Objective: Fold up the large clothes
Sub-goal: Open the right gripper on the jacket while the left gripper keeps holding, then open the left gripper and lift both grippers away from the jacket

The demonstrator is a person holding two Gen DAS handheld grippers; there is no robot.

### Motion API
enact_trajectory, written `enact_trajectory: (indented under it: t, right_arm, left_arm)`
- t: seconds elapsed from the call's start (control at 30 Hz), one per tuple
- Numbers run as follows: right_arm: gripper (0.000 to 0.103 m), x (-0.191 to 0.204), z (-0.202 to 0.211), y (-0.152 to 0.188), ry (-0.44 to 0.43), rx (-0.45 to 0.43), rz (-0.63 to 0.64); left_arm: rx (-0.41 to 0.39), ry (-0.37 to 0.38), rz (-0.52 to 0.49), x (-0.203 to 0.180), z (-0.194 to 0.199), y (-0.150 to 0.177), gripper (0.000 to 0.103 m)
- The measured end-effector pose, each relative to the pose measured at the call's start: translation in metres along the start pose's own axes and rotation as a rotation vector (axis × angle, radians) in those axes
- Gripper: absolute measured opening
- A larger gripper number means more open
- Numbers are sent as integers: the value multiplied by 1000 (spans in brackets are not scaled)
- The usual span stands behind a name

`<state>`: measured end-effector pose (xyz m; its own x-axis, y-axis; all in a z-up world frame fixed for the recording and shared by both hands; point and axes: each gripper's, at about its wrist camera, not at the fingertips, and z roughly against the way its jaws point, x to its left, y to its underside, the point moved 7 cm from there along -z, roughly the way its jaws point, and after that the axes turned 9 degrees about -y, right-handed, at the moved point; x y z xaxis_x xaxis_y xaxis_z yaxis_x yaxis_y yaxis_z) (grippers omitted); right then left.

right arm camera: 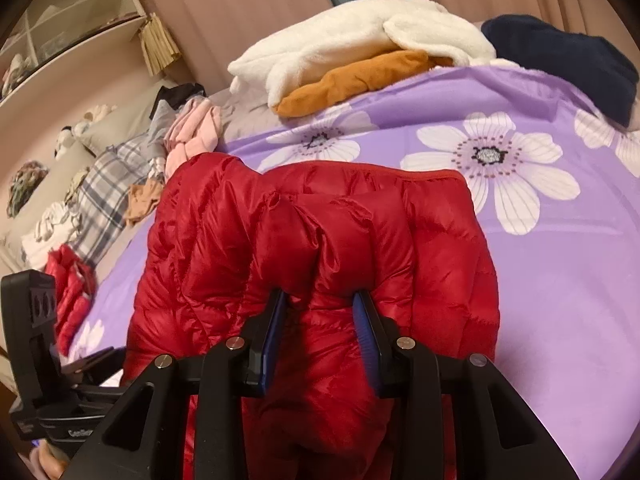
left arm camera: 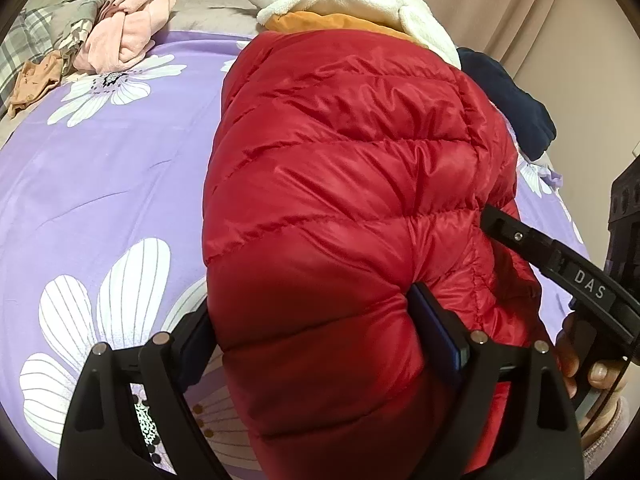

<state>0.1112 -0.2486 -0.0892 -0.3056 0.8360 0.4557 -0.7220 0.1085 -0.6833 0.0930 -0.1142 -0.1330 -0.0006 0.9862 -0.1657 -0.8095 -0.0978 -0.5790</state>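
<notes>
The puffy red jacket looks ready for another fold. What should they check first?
1. Left hand-held gripper clamps the puffy red quilted jacket: ok.
2. Right hand-held gripper pinches a bunched fold of it: ok.
3. Bare purple flowered bedsheet ahead for laying it: ok.
4. Cream fleece and orange garment pile sits apart from the jacket: ok.
5. Sleeves tucked underneath: cannot tell.

Bare purple flowered bedsheet (left arm camera: 100, 184) open across the left of the left wrist view, puffy red quilted down jacket (left arm camera: 352, 200) filling centre, crumpled pink garment (left arm camera: 128, 36) blocking upper left, white fleece pile (right arm camera: 352, 40) and dark navy garment (right arm camera: 568, 60) crowding the far edge, open sheet lower right in right wrist view
</notes>
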Motion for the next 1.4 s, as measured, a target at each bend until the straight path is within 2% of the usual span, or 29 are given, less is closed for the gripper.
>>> enact_trajectory:
  t: [0.77,0.97,1.17,1.23,1.33,1.4]
  right_arm:
    - [37,-2,-1,0,-6,3,-4]
    - [37,-4,-1,0,-12,-3,-20]
    - [38,-1,19,4,-35,-25,-70]
    - [42,1,29,5,-16,-29,-66]
    - [55,6,45,6,48,-42,-37]
    - [58,10,58,8,86,-42,-20]
  left_arm:
    - [10,-1,18,3,-1,3,93]
    - [16,-15,21,4,8,7,92]
    - [1,-23,43,11,34,14,93]
    - [-1,-38,40,13,42,17,92]
    - [-16,-74,33,18,59,22,92]
    - [-30,-109,31,21,73,25,92]
